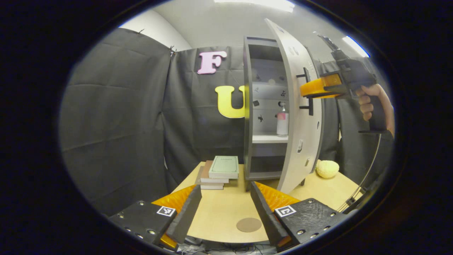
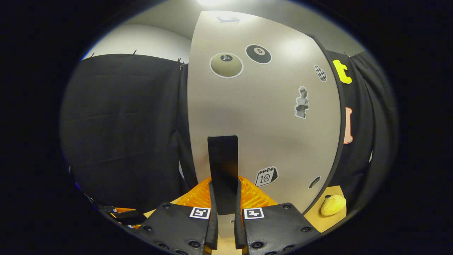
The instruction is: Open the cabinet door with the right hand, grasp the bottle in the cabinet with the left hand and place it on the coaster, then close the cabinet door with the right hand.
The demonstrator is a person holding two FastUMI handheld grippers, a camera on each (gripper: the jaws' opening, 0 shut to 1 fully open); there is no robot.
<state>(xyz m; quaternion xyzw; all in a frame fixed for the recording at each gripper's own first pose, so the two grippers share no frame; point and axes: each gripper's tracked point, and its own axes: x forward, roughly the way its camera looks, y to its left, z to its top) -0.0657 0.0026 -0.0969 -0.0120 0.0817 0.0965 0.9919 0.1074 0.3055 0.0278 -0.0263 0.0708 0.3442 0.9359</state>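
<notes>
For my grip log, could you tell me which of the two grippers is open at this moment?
The left gripper is open, its fingers spread wide above the table. The right gripper is shut on the door handle.

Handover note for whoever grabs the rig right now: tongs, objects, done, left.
Right tongs: shut on the door handle, cabinet door swung open.
Left tongs: open, empty, low over the table, facing the cabinet.
Bottle: upright on the cabinet's middle shelf, untouched.
Coaster: bare, on the table's near edge between the left fingers.
Done: door open.
Left: grasp bottle, set it on coaster, close door.
</notes>
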